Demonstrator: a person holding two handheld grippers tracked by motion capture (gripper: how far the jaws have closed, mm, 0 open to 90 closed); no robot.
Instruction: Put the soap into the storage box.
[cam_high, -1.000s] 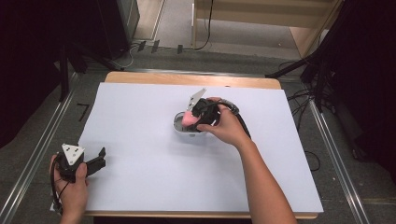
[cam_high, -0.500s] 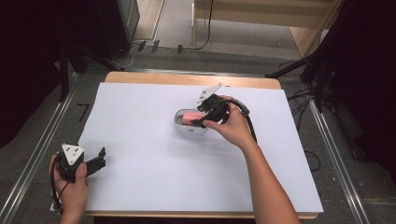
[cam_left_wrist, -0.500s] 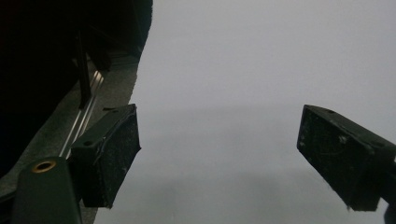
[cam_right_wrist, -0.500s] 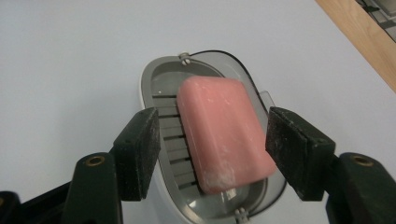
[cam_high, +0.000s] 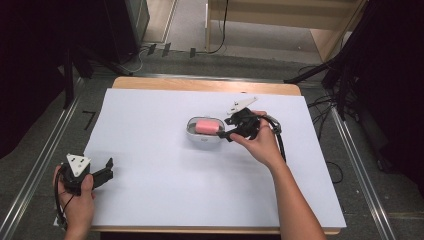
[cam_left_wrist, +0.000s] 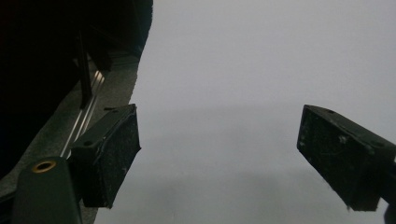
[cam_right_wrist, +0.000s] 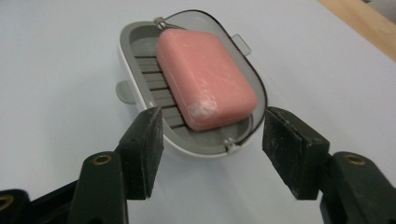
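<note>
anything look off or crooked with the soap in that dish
Slightly. The pink soap bar lies askew in the soap dish: it sits on the ribbed insert but is pushed to one side, leaving the ribs bare along the other. Its near corner looks scuffed white. Nothing is spilled. The right gripper is open at the dish's near end.

Grey floor (cam_high: 45, 150), wooden furniture (cam_high: 280, 30) behind.

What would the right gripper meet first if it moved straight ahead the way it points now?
Probably the near end of the soap dish: the right gripper is open around it, with the pink soap just beyond.
</note>
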